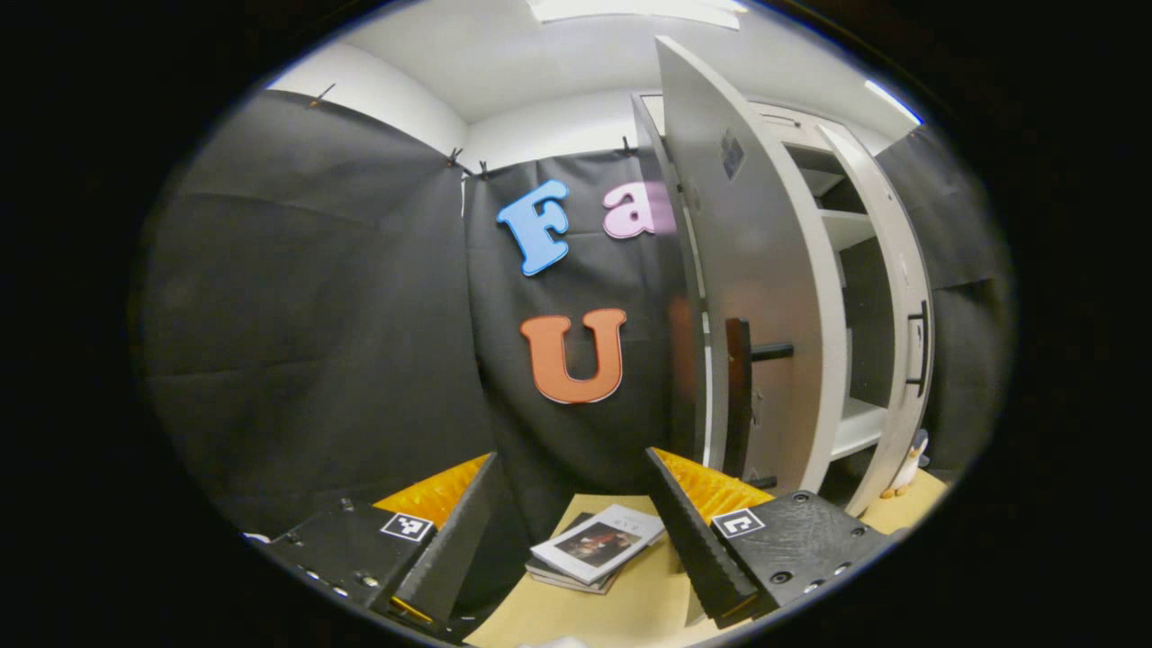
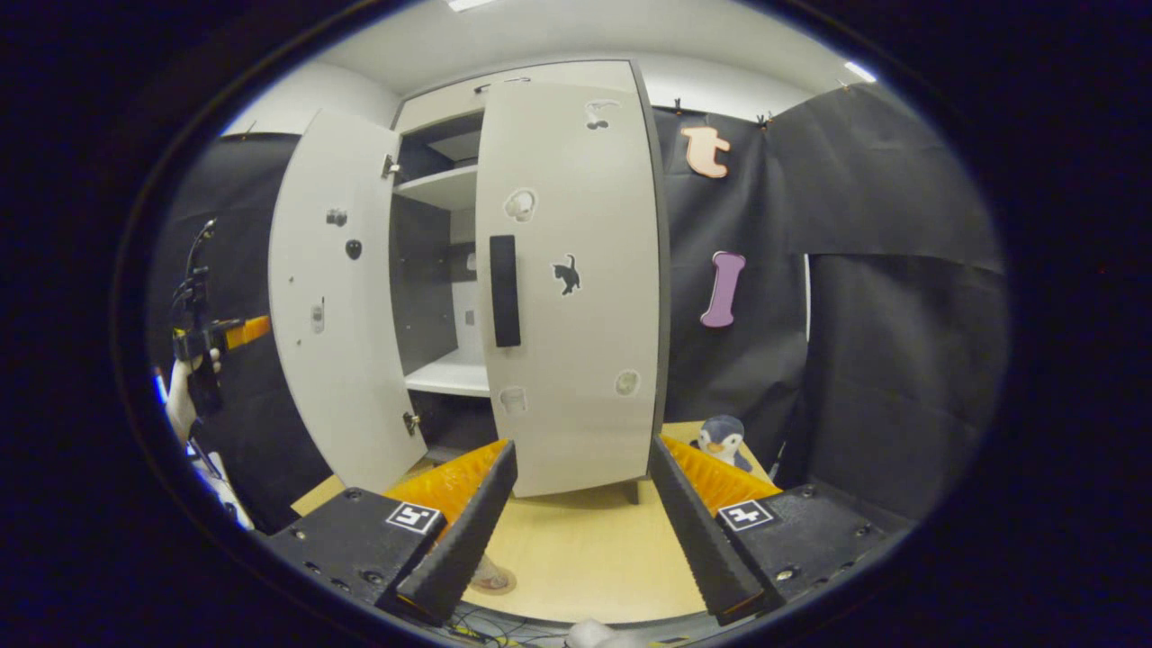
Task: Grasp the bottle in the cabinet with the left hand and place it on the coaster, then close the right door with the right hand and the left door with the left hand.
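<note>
A: Cabinet (image 2: 468,270) first. White, stands on the desk (image 2: 585,549). From the right gripper view, the right door (image 2: 576,288) sits flat across its half, closed or close to it, dark handle (image 2: 505,290) upright near its inner edge. Left door (image 2: 333,306) swung wide open.

B: Left gripper view agrees on that one: left door (image 1: 747,270) edge-on, just ahead of the left tool (image 1: 576,531), its dark handle (image 1: 738,396) facing the camera. Shelves (image 1: 855,423) behind look bare from here.

A: Bottle, coaster?

B: Cannot place either; something pale sits between the right tool (image 2: 585,531) fingers at the desk edge, too cut off to name.

A: Tools?

B: Left tool wide, nothing between the fingers. Right tool wide too, holding nothing, aimed at the right door. The left tool also shows far left in the right gripper view, in a hand (image 2: 184,396), beside the open door.

A: Small items?

B: Stack of books (image 1: 594,549) on the desk below the left tool. Toy penguin (image 2: 723,439) on the desk just right of the cabinet
</note>
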The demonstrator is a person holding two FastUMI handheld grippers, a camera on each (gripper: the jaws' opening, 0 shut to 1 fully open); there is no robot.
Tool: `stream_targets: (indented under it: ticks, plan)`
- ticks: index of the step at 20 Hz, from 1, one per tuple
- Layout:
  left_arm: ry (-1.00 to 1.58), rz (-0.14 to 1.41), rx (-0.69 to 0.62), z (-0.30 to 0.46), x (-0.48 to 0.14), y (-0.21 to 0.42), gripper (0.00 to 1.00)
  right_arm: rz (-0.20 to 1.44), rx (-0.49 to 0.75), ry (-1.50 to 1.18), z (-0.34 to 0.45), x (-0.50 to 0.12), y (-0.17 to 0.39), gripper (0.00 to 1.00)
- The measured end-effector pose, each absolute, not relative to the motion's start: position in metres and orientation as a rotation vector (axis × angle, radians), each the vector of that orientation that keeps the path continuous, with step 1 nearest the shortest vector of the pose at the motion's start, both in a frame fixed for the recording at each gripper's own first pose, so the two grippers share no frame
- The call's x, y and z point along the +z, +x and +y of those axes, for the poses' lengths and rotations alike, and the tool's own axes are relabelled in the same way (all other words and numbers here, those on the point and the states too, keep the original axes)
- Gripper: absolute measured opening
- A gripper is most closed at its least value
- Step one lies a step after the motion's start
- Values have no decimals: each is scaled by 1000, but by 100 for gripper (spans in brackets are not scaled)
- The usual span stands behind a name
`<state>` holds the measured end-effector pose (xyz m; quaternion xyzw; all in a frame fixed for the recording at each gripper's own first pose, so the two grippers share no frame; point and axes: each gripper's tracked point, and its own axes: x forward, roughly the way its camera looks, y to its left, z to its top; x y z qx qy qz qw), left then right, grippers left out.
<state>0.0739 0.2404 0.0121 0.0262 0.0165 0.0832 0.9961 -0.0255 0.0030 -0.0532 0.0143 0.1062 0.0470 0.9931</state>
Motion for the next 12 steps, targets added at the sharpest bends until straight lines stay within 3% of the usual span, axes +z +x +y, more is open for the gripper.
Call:
stream_targets:
  ticks: [2,3,5,7,10,12]
  plan:
    - [38,29,154,236,15,86,99,219,79,23,1,-56,-33,97]
    - [33,31,145,233,14,90,94,220,75,24,1,-58,-36,97]
    - [41,30,134,229,15,96,94,222,70,32,1,-60,-41,97]
    - [52,31,128,223,17,99,100,232,74,39,3,-62,-43,97]
    - [78,5,138,221,22,100,92,241,90,51,9,-63,-44,96]
    - [94,-3,145,222,23,100,92,243,104,48,13,-64,-44,97]
